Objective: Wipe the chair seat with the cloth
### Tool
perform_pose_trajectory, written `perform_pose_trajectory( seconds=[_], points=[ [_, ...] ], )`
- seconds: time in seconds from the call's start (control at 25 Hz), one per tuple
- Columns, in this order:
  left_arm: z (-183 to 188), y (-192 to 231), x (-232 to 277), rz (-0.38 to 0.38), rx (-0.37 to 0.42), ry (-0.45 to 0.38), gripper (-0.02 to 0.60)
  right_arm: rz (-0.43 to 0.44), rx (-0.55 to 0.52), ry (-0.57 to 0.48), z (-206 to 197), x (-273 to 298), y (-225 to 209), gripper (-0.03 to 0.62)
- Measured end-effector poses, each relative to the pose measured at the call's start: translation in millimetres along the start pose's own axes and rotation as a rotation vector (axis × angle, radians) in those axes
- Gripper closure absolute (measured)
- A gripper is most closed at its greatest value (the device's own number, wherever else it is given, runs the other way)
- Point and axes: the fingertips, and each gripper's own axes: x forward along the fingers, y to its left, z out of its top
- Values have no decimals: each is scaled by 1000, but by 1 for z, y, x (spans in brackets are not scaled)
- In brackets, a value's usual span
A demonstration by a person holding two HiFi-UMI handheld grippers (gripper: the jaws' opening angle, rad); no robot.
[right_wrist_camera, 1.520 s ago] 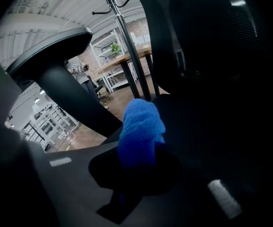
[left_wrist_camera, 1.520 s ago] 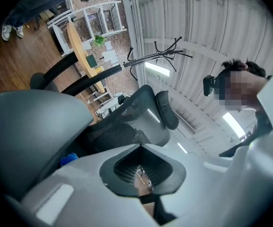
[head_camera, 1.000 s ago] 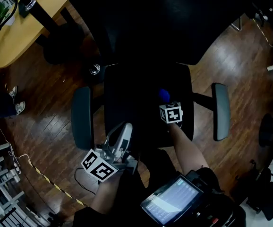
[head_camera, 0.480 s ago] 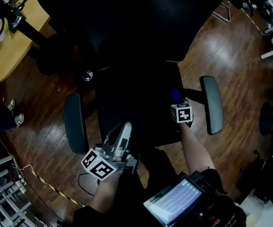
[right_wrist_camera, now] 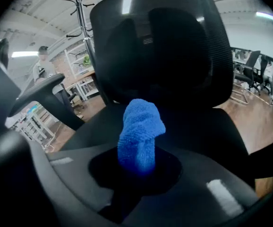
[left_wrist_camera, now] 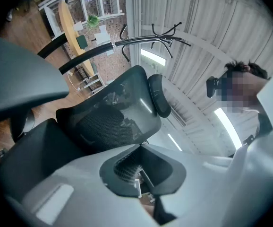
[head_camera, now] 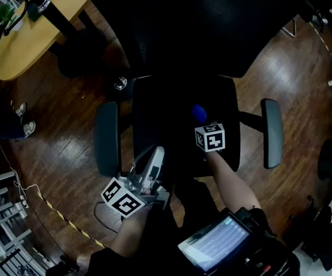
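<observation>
Right gripper point(head_camera: 201, 123): jaws clamped on cloth point(right_wrist_camera: 140, 136); above seat point(head_camera: 166, 119)
Left gripper point(head_camera: 153, 157): jaws together, empty; by seat's front edge

Dark wooden floor point(head_camera: 68, 148), curved tabletop point(head_camera: 31, 45), lit tablet point(head_camera: 216, 247), 2 pale shoes point(head_camera: 28, 127), coat rack point(right_wrist_camera: 82, 18)

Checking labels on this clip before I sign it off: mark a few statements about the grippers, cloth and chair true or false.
1. The right gripper grips a blue cloth. True.
2. The cloth lies spread flat on the floor. False: it is bunched in the right gripper's jaws, over the chair seat.
3. The left gripper holds a second cloth. False: nothing is between its jaws.
4. Grey armrests flank the seat. True.
</observation>
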Motion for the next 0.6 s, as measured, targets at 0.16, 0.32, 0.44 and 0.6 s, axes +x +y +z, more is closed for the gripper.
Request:
perform_pose_trajectory(
  seconds=[0.16,0.32,0.44,0.6],
  points=[
    [19,3,-20,29,9,-42,588,150,-73,19,8,26,91,545],
    [37,17,-39,65,15,-90,588,270,-119,88,-14,54,160,545],
    [44,23,-46,78,15,-116,588,308,-129,145,-38,71,188,545],
    [45,27,-50,81,18,-116,588,290,-124,104,-50,74,194,545]
  ],
)
